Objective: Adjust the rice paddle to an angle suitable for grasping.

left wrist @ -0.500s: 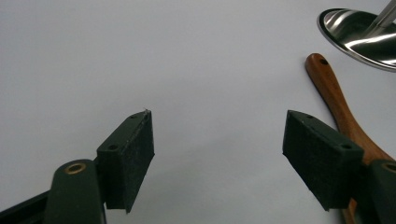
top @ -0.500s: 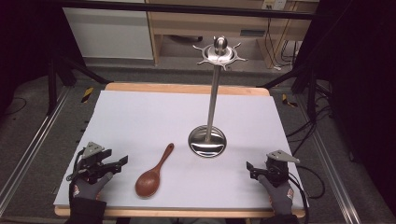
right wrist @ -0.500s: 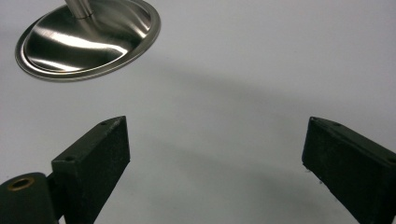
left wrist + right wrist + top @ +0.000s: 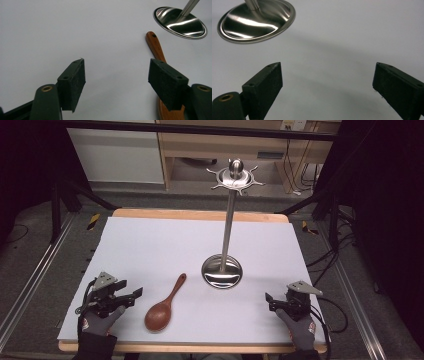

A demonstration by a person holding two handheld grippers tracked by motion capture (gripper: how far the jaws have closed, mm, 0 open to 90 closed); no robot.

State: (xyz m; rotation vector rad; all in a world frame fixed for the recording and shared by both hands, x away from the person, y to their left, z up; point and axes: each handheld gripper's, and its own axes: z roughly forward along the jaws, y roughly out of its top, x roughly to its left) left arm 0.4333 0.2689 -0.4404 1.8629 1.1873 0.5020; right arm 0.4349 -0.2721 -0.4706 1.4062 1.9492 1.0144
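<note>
A brown wooden spoon lies on the white mat, bowl toward the front edge and handle pointing away. In the left gripper view its handle shows just right of the gap, and the bowl is partly hidden behind the right-hand jaw. My left gripper rests on the mat just left of the spoon, jaws open with only bare mat between them. My right gripper sits near the front right, open and holding nothing. A steel utensil stand rises from its round base beside the spoon's handle tip.
The stand's top ring with hooks hangs high over the back of the table. Its shiny base shows at the upper right of the left gripper view and the upper left of the right gripper view. The white mat covers a wooden table.
</note>
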